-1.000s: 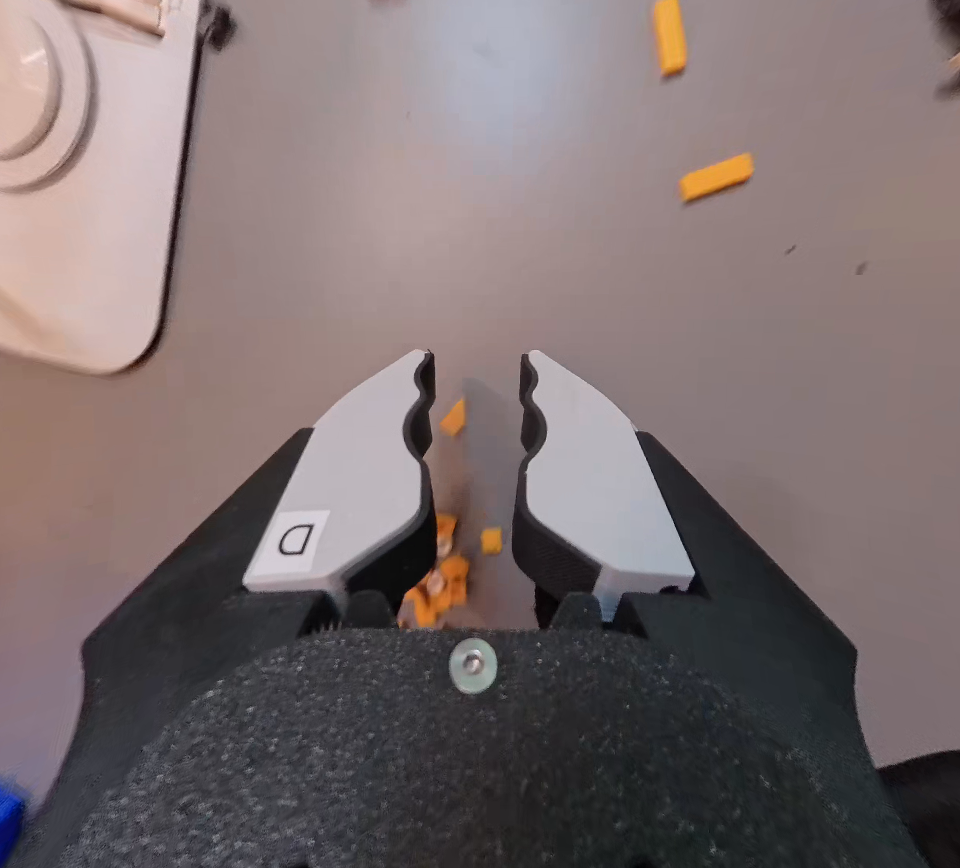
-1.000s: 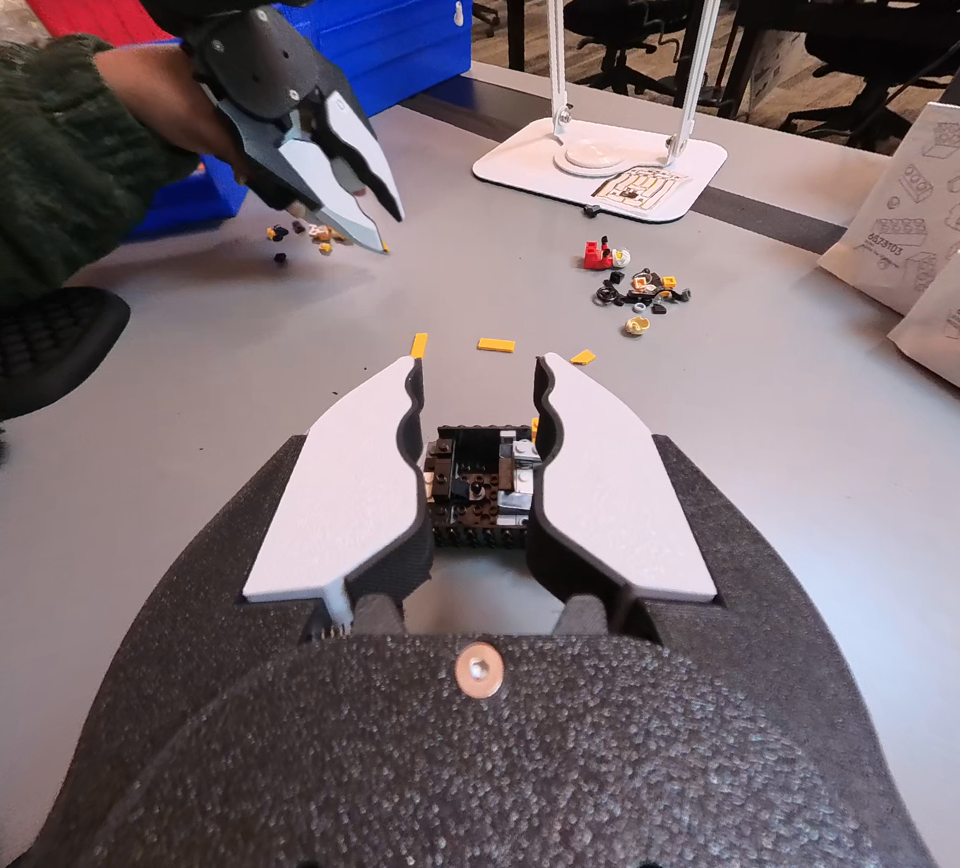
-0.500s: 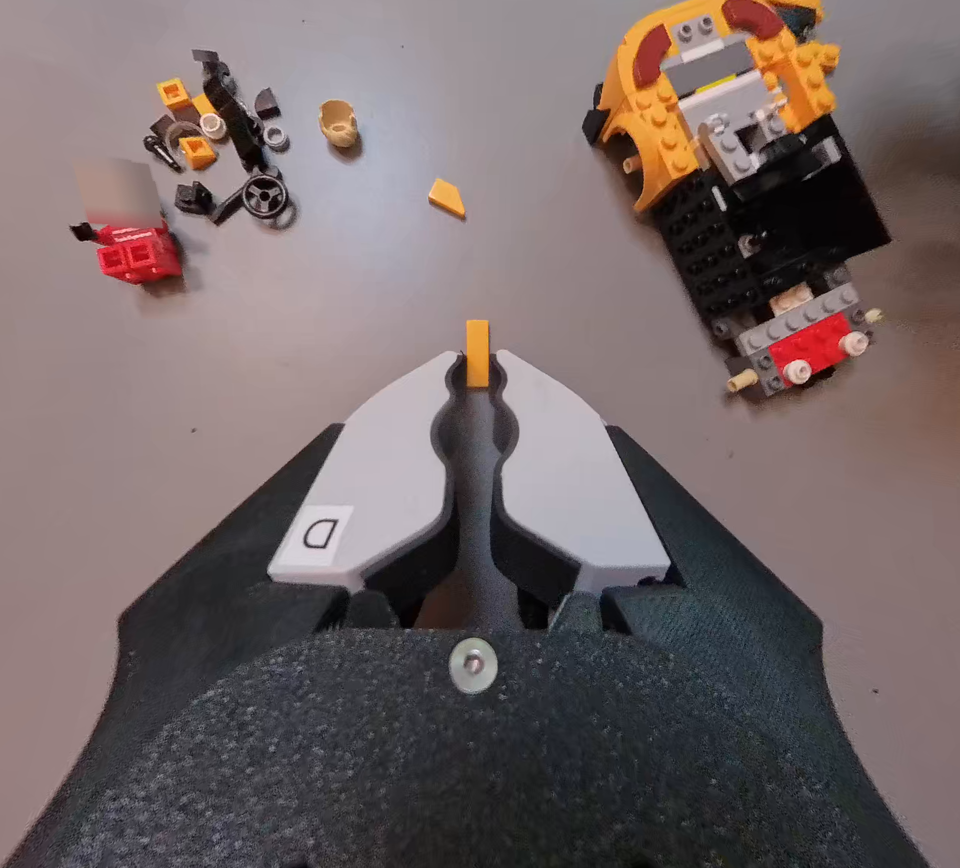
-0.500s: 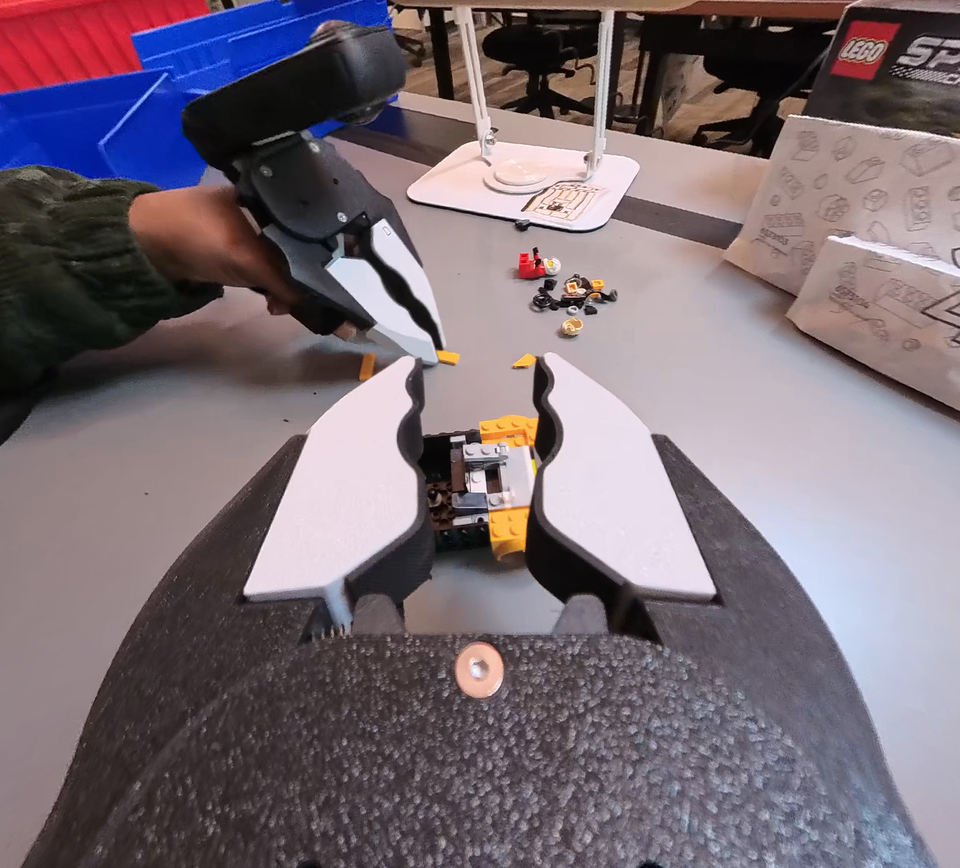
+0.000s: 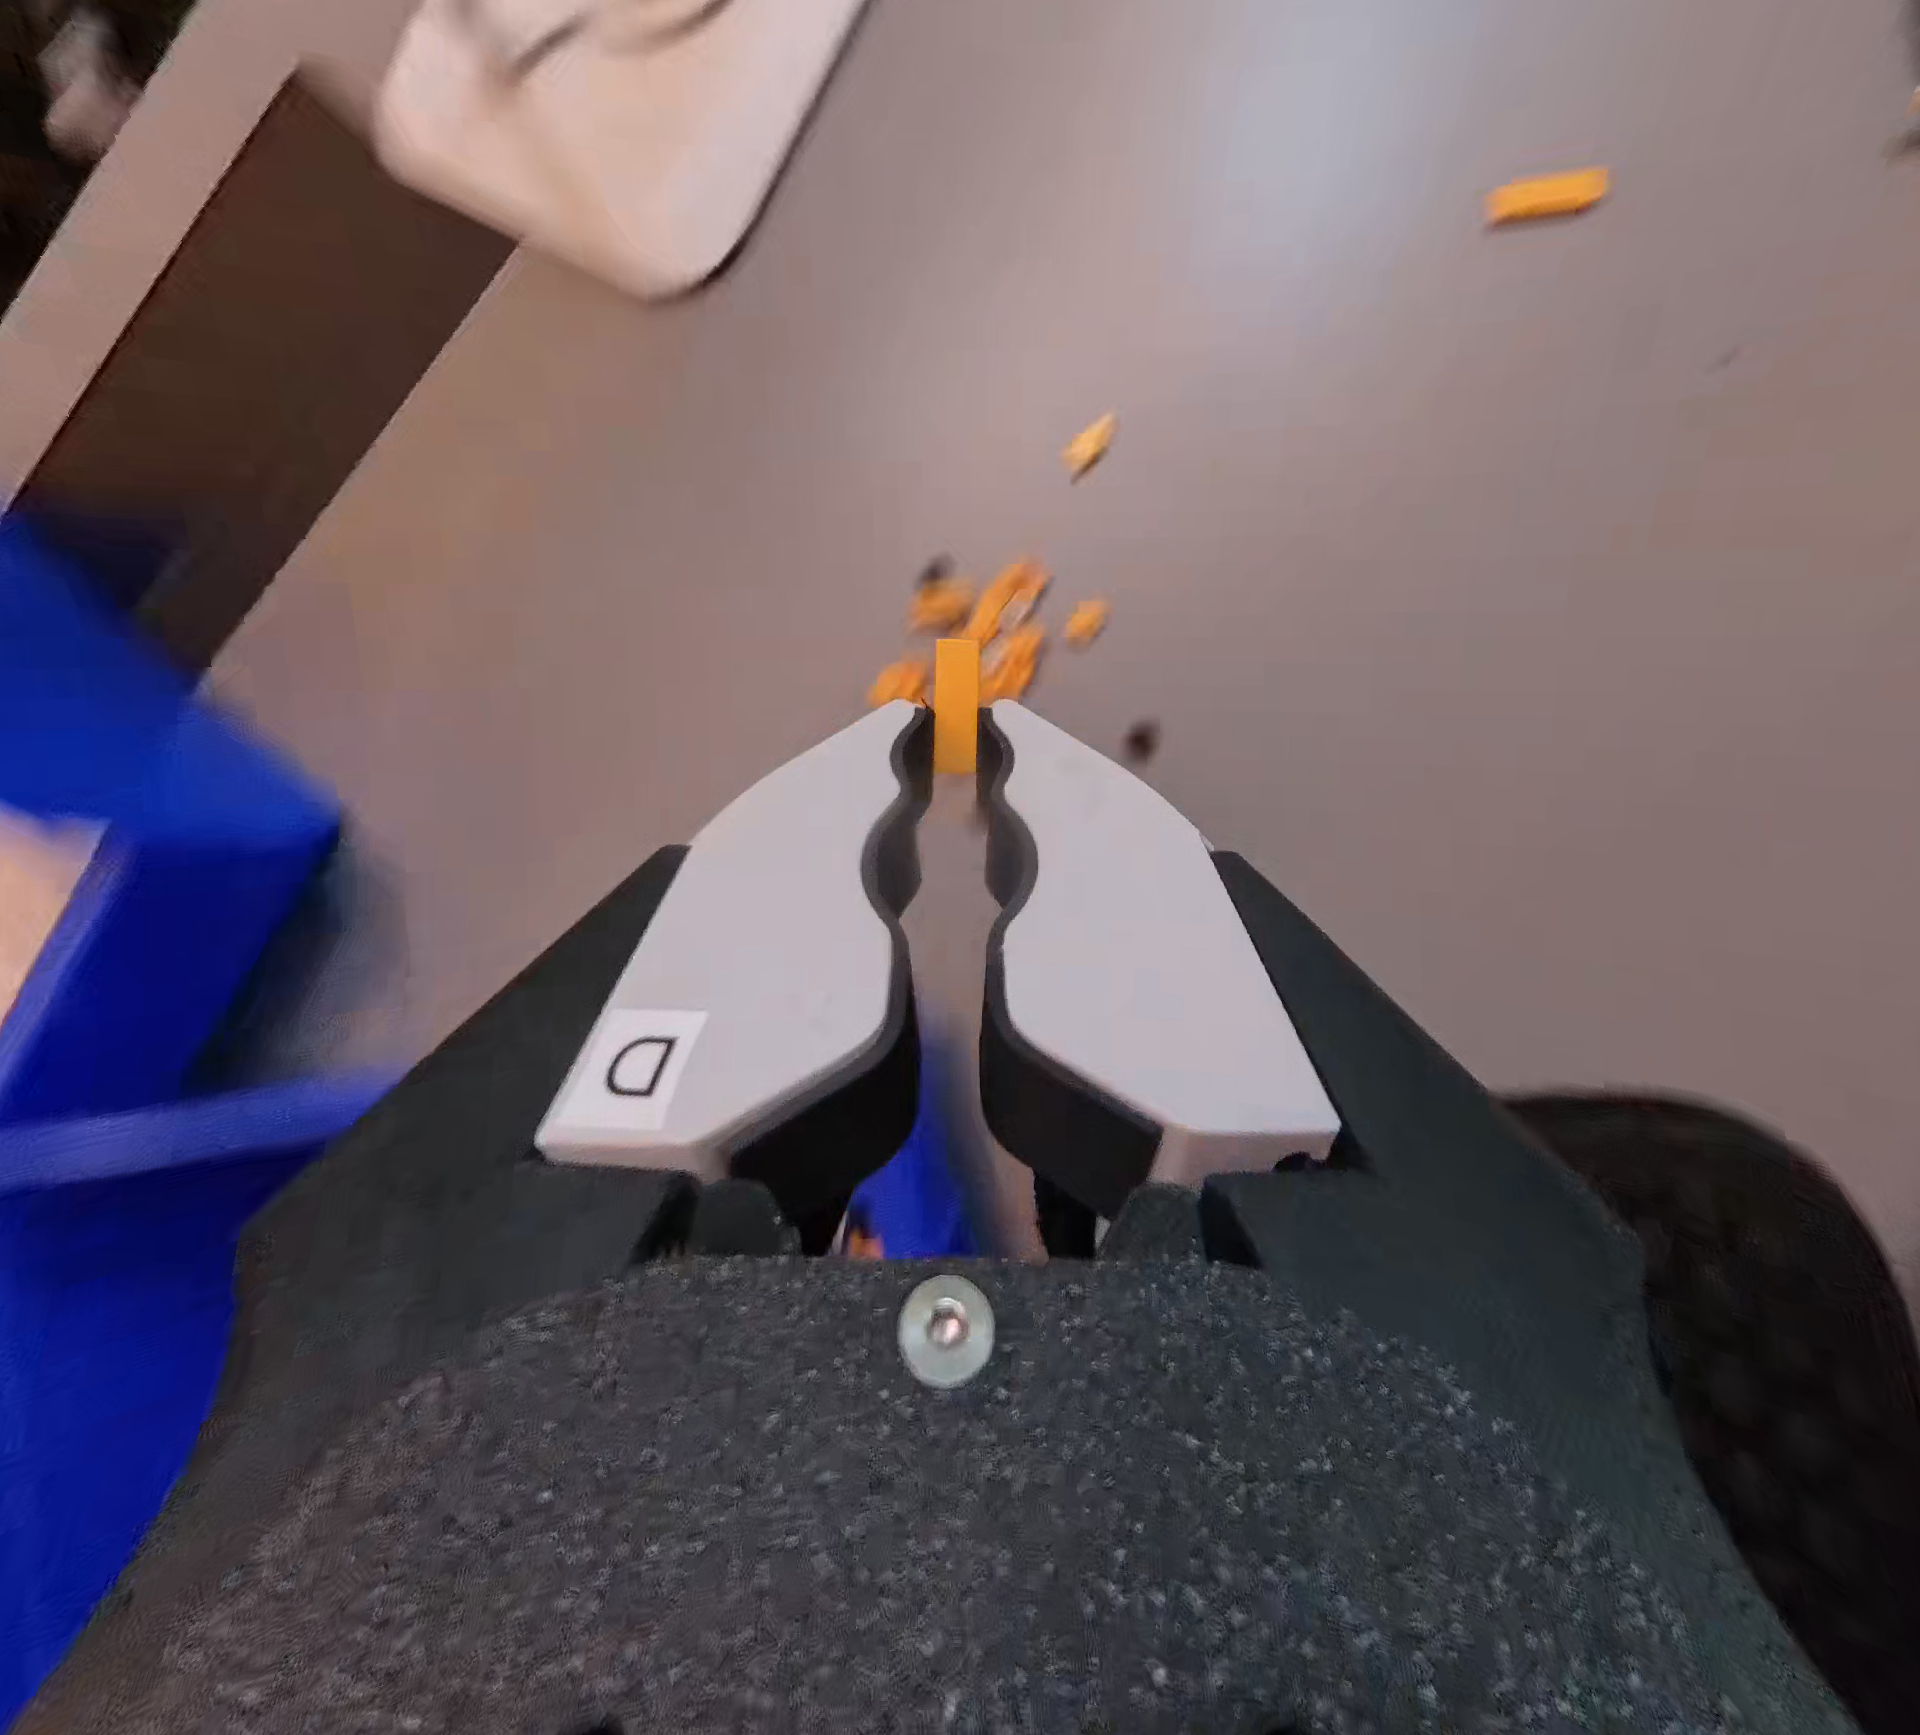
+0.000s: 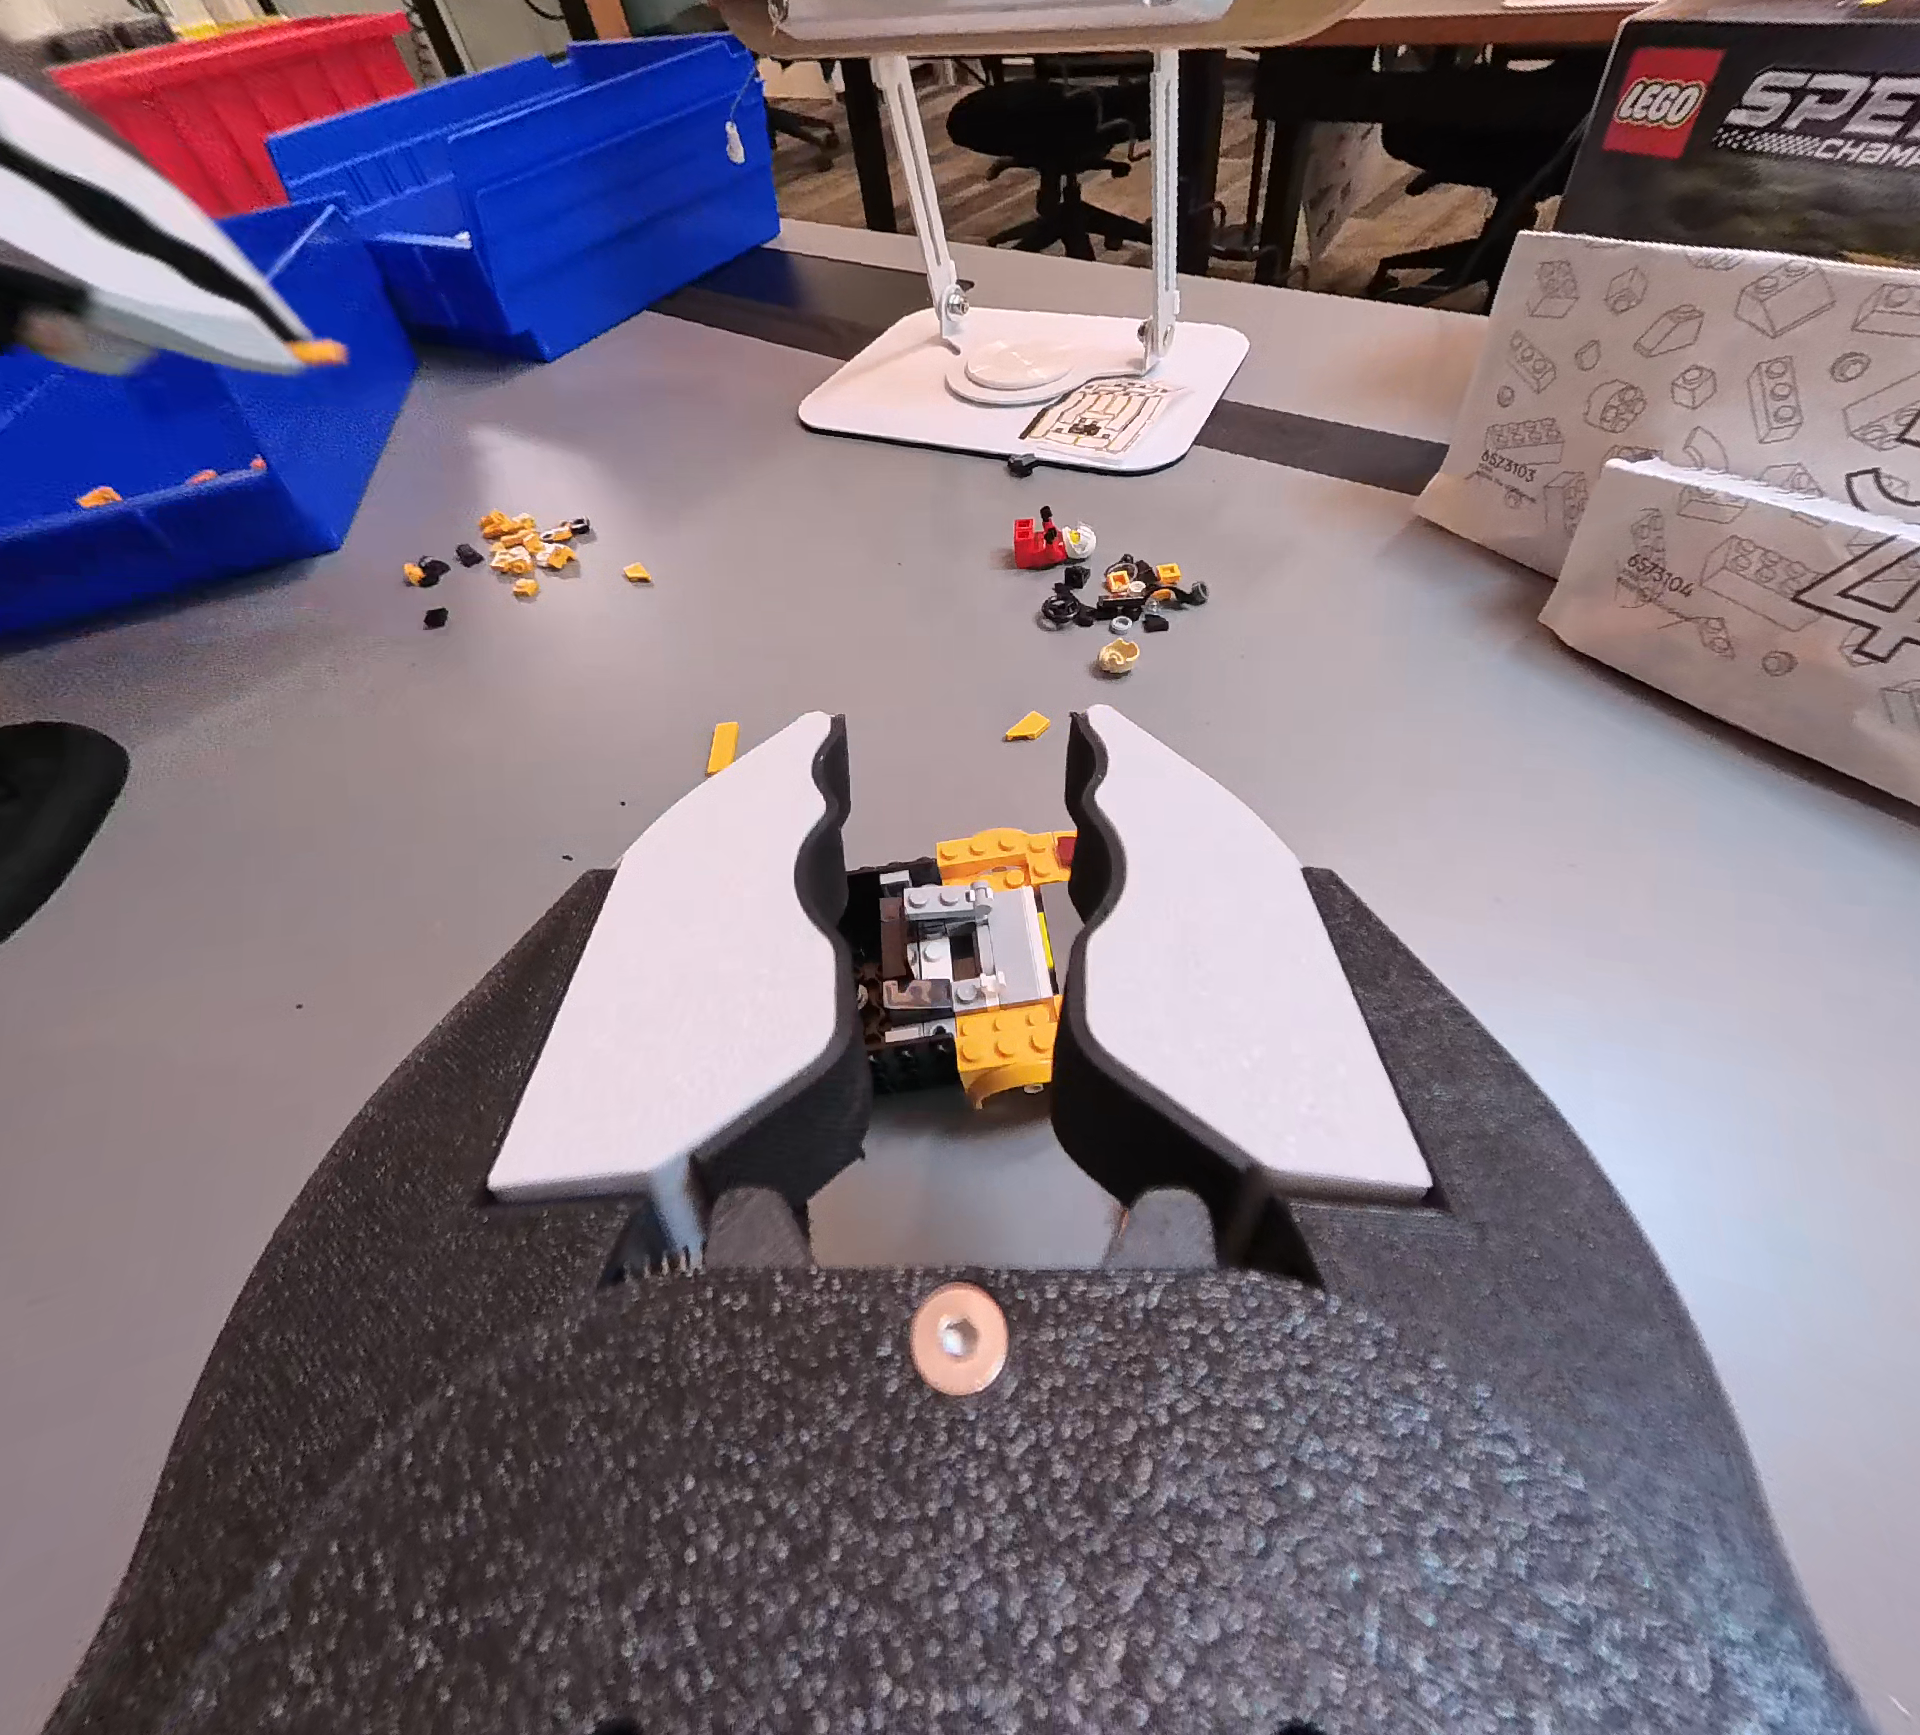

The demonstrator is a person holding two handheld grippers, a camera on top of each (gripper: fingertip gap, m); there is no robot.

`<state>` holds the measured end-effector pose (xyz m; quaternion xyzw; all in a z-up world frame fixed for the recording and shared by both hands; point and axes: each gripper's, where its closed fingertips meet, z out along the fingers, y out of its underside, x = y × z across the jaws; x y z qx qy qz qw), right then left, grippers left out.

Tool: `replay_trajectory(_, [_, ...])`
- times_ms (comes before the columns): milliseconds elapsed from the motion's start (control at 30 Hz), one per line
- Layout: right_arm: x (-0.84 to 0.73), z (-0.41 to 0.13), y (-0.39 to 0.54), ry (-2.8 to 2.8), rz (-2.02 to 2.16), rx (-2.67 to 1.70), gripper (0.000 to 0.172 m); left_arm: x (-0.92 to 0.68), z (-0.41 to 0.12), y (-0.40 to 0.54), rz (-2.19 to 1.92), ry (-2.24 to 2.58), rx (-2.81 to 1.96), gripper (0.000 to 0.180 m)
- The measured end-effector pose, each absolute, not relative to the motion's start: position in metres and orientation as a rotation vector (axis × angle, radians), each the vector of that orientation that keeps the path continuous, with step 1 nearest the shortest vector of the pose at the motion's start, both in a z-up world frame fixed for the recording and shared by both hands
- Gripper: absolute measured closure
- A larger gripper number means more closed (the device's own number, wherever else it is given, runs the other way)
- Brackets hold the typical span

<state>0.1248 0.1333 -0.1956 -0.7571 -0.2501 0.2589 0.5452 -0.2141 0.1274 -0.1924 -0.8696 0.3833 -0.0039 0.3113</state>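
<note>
My left gripper [image 5: 956, 711] is shut on a small flat orange tile [image 5: 956, 698], pinched upright at the fingertips and held above the grey table. A blurred pile of small orange pieces [image 5: 987, 620] lies just beyond it. In the right wrist view the left gripper [image 6: 260, 335] enters at the upper left with the orange tile [image 6: 317, 352] at its tip, over a blue bin [image 6: 156, 480]. My right gripper [image 6: 956, 729] is shut on a partly built orange, black and grey brick car [image 6: 966, 968], which sits deep between its pads, low over the table.
Two loose orange tiles [image 6: 722, 745] [image 6: 1029, 726] lie just past the right fingertips. Piles of small parts lie at left [image 6: 520, 542] and right [image 6: 1122, 594]. A white lamp base [image 6: 1039, 376], more blue bins [image 6: 582, 199], a red bin [image 6: 239, 85], paper bags [image 6: 1704, 376] and a dark box [image 6: 1766, 127] stand behind. Tip to tip, the grippers are about 35 cm apart.
The left gripper went from open to shut on an orange tile on the table, lifted it and swung left toward the blue bin. The right gripper kept hold of the car and turned slightly.
</note>
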Motion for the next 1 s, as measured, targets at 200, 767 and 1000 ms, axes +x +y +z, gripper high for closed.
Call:
replay_trajectory(200, [0.119,-0.2,0.132,-0.61,0.626,-1.81,0.132,-0.345,-0.202,0.08,0.185,0.579,-2.537,0.173])
replay_trajectory(767, [0.128,-0.209,0.141,-0.556,0.483,-1.85,0.13,-0.054,-0.248,0.113,-0.539,1.14,-2.097,0.126])
replay_trajectory(1000, [0.137,-0.211,0.145,-0.532,0.437,-1.868,0.13,-0.008,-0.3,0.135,-0.47,1.255,-2.23,0.138])
